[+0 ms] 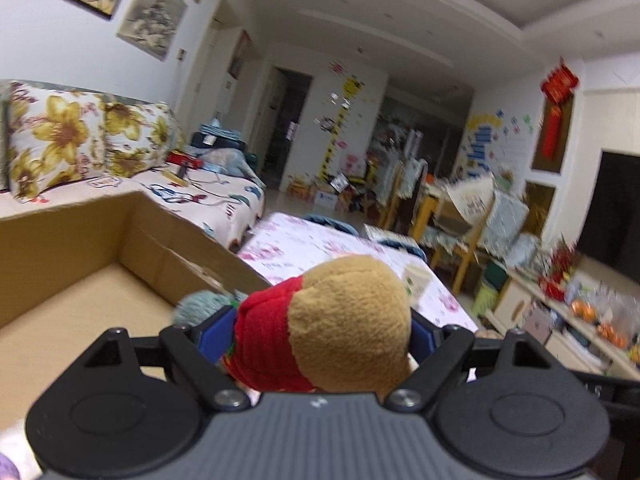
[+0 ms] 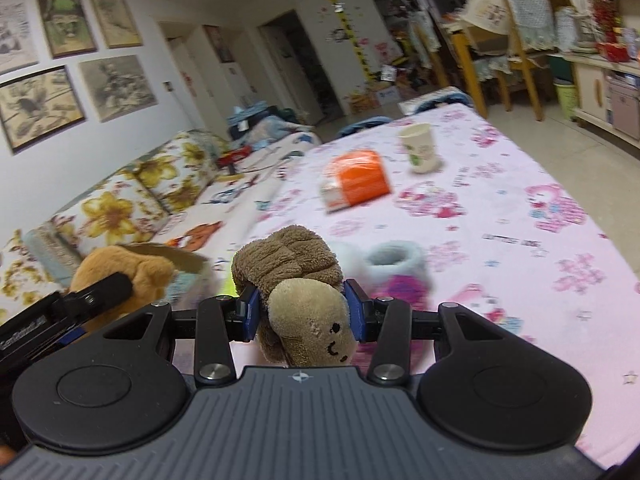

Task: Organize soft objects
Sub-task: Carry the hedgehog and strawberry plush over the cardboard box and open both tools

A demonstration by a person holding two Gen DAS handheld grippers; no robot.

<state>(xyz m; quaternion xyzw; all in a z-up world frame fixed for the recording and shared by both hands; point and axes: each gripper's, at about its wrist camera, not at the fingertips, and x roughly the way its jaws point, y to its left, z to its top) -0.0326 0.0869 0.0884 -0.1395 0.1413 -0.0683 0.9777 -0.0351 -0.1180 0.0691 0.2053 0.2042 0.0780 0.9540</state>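
Observation:
In the left wrist view my left gripper (image 1: pixel 316 330) is shut on a tan plush bear with a red shirt (image 1: pixel 344 320), held at the near right corner of an open cardboard box (image 1: pixel 80 280). A grey fuzzy soft thing (image 1: pixel 202 306) lies just behind the left finger. In the right wrist view my right gripper (image 2: pixel 302 312) is shut on a brown plush turtle (image 2: pixel 300 300) above the pink tablecloth (image 2: pixel 500 240). The bear (image 2: pixel 124 276) and left gripper show at the far left. A grey and purple soft slipper (image 2: pixel 396 276) lies just beyond the turtle.
An orange tissue pack (image 2: pixel 358 180) and a paper cup (image 2: pixel 420 148) stand further out on the table. A floral sofa (image 2: pixel 132 200) runs along the left. Wooden chairs (image 2: pixel 500 40) and a low cabinet (image 2: pixel 604 88) stand at the far right.

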